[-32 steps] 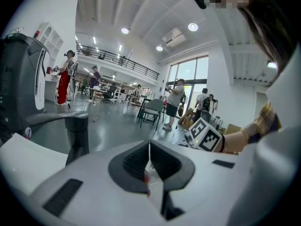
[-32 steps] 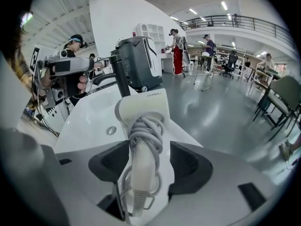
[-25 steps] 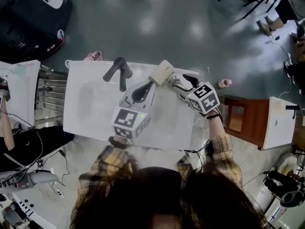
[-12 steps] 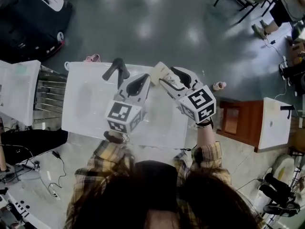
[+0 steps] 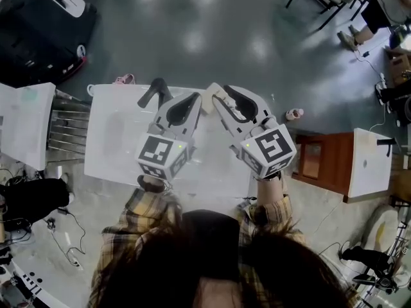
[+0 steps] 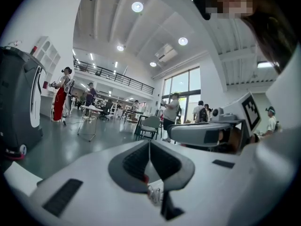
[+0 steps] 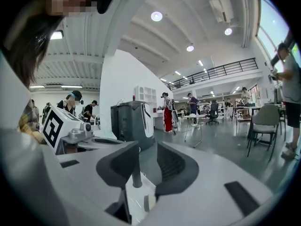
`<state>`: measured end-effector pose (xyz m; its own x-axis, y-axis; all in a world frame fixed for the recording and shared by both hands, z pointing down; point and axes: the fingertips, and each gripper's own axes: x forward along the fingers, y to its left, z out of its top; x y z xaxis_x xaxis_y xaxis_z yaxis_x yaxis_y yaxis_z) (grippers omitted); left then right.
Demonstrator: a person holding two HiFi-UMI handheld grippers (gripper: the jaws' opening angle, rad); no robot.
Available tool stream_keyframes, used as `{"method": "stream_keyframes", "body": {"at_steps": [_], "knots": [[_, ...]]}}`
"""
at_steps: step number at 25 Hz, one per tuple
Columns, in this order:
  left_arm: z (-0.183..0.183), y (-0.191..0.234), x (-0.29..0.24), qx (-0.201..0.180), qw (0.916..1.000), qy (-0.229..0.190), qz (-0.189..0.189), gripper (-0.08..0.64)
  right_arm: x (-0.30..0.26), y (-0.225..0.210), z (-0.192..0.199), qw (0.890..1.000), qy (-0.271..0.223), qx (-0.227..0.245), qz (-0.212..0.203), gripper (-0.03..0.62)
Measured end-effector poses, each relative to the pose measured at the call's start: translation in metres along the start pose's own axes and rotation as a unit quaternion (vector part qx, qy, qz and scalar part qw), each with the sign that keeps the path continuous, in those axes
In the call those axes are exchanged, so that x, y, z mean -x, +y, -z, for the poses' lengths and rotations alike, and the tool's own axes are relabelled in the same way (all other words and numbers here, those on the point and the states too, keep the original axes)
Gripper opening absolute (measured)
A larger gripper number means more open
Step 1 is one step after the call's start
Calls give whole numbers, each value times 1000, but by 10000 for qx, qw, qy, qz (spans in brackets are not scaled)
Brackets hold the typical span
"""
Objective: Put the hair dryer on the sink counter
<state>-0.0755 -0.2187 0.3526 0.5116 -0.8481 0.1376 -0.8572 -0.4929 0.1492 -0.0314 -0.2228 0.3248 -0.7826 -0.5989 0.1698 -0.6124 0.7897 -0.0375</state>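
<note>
Seen from above in the head view, the cream hair dryer [image 5: 209, 101] lies at the back edge of the white sink counter [image 5: 212, 165], just ahead of both grippers and partly hidden by them. My right gripper [image 5: 223, 100] points at it from the right. Its jaws are closing, and in the right gripper view [image 7: 143, 166] nothing sits between the pads; only a dark rod and white counter show through the gap. My left gripper [image 5: 191, 108] lies beside it on the left. In the left gripper view [image 6: 149, 149] its pads meet with nothing clearly held.
A dark faucet [image 5: 157, 92] stands at the counter's back, left of the grippers, above the basin [image 5: 119, 133]. A small pink bottle [image 5: 294, 114] and a brown wooden stand [image 5: 321, 162] are to the right. A metal rack [image 5: 67, 130] and other white counters flank the sink.
The right gripper's jaws have narrowed from wide apart, and that gripper has drawn back toward me. The hair dryer shows less, now partly covered. The left gripper shifted slightly left.
</note>
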Motion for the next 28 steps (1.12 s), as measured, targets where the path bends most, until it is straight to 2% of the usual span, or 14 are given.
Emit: {"method": "stream_keyframes", "body": {"at_steps": [7, 11, 19, 28], "knots": [[-28, -14, 7, 69, 9991, -338, 250, 20, 13, 10, -25, 9989, -464, -1, 70, 45], [-46, -24, 15, 74, 9984, -466, 310, 20, 19, 14, -36, 9985, -534, -46, 113, 23], [-59, -33, 27, 23, 9976, -546, 418, 20, 20, 22, -39, 9984, -526, -182, 96, 15], [-61, -34, 33, -2, 9972, -594, 462, 20, 23, 21, -41, 9982, -534, -55, 280, 15]]}}
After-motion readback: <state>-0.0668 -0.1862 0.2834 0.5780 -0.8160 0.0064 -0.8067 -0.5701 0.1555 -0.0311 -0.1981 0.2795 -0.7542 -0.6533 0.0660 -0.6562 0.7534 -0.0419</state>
